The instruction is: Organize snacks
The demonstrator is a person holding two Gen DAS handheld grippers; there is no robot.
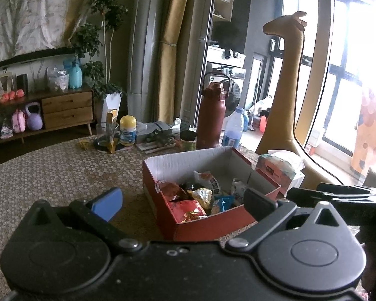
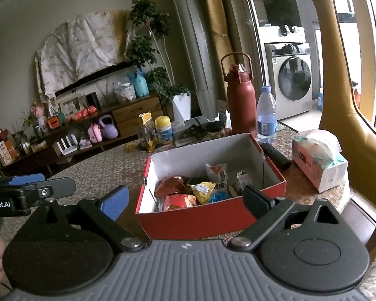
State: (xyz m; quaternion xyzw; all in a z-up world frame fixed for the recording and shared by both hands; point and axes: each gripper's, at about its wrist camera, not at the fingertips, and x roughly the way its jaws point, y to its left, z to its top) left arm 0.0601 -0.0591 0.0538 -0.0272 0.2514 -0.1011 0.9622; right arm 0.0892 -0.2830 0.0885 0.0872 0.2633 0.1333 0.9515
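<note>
A red cardboard box with a white inside stands on the table; it also shows in the right wrist view. Several snack packets lie inside it, red, yellow and blue ones. My left gripper is open and empty, hovering just before the box's near left corner. My right gripper is open and empty above the box's near wall. The left gripper also shows at the left edge of the right wrist view. The right gripper's arm shows at the right of the left wrist view.
Behind the box stand a dark red flask, a water bottle, a yellow-capped jar and a glass. A tissue pack and a black remote lie right of the box. A giraffe figure stands beyond the table edge.
</note>
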